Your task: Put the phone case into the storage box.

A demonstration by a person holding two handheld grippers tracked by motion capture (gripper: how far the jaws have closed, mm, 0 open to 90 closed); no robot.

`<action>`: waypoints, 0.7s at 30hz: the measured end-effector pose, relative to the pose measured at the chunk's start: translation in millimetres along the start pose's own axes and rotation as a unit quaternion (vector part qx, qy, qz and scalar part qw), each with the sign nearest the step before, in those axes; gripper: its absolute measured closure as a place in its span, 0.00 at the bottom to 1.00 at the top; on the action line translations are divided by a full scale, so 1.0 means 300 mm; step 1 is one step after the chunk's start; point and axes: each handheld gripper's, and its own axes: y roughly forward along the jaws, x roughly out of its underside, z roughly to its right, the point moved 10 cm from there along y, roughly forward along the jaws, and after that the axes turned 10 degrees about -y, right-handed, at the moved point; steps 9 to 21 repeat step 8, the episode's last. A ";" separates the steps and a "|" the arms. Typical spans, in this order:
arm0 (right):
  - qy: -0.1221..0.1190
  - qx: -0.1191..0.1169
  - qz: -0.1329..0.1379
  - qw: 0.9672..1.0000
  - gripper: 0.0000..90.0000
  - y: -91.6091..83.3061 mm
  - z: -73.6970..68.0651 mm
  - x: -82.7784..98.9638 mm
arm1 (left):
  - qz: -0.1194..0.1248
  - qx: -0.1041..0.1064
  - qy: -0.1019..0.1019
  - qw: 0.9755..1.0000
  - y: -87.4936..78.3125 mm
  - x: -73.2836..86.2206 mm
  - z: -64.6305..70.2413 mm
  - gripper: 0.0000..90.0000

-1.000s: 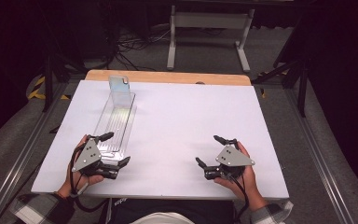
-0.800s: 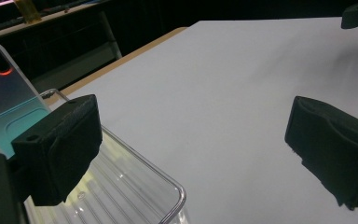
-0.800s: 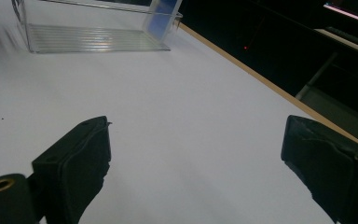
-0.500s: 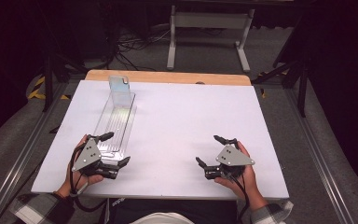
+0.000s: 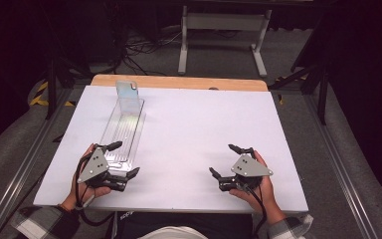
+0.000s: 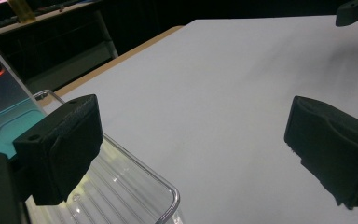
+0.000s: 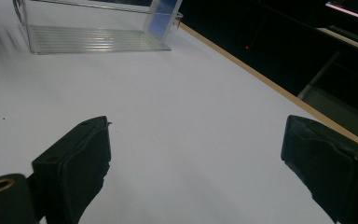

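Observation:
A long clear plastic tray lies on the left half of the white table. At its far end a shiny, see-through phone case stands upright. My left gripper is open at the tray's near end, one jaw over the tray's rim and the other over bare table. In the left gripper view the tray and the case lie behind the left jaw of that gripper. My right gripper is open over bare table at the near right. Its own view shows the tray and case far off.
A wooden strip runs along the table's far edge. Beyond it stand a white metal frame and cables on the grey floor. A jaw tip of the right gripper pokes into the left gripper view's top right corner.

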 end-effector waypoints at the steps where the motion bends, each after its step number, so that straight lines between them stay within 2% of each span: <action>1: 0.000 0.000 0.000 1.000 0.09 0.000 0.000 0.000 | 0.002 0.001 -0.006 1.000 0.000 0.000 0.004 0.05; 21: 0.000 -0.004 -0.001 1.000 0.10 0.002 -0.003 0.000 | 0.001 0.001 -0.003 1.000 0.002 -0.004 0.002 0.05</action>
